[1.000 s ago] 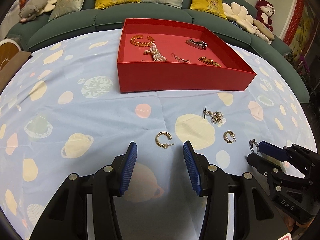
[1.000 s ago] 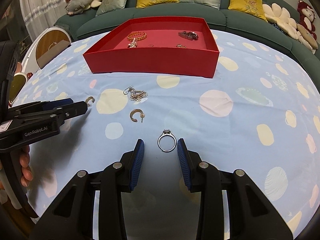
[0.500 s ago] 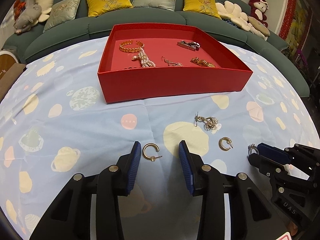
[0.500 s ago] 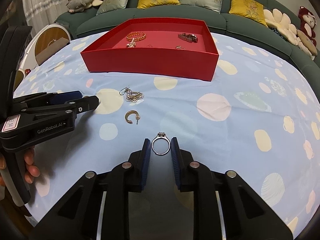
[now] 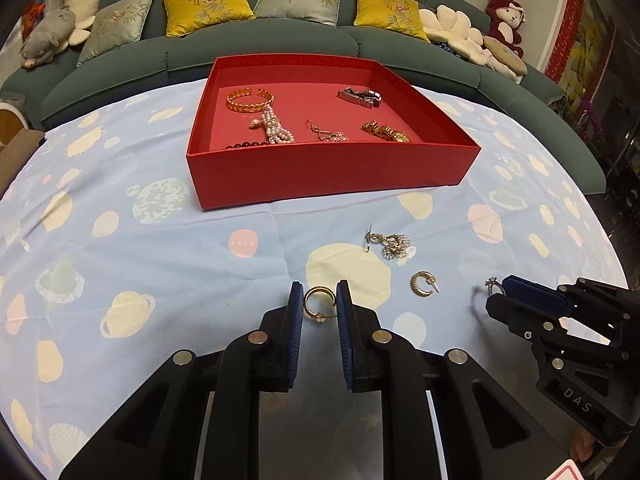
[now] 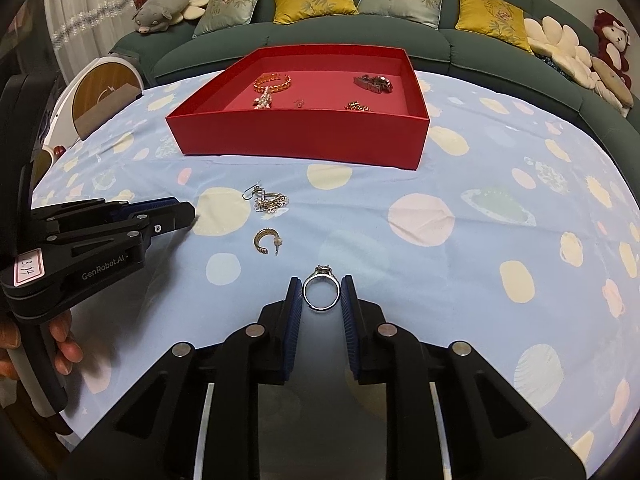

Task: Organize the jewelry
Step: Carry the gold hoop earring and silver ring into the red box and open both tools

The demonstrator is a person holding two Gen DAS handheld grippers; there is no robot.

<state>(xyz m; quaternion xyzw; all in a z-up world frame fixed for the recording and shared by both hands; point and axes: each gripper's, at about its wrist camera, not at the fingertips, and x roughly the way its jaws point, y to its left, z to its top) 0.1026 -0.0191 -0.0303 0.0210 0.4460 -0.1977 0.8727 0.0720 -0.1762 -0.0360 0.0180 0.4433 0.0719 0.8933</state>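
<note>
My left gripper (image 5: 319, 300) is shut on a gold hoop earring (image 5: 318, 304), held between its blue pads just above the cloth. My right gripper (image 6: 321, 294) is shut on a silver ring (image 6: 321, 291) with a small stone; it also shows in the left wrist view (image 5: 493, 285). A second gold hoop earring (image 5: 422, 283) (image 6: 266, 241) and a tangled silver dangle earring (image 5: 391, 243) (image 6: 267, 200) lie on the cloth between the grippers and the red tray (image 5: 320, 172) (image 6: 296, 136), which holds a gold bangle (image 5: 250, 100), pearls and other pieces.
The table wears a light blue planet-print cloth (image 5: 120, 240). A green sofa (image 5: 280, 44) with yellow and grey cushions and plush toys curves behind it. A round wooden-and-white object (image 6: 104, 92) stands at the table's left edge.
Both grippers closed: the left onto the gold hoop earring, the right onto the silver ring. Both have lifted slightly and edged toward the tray.
</note>
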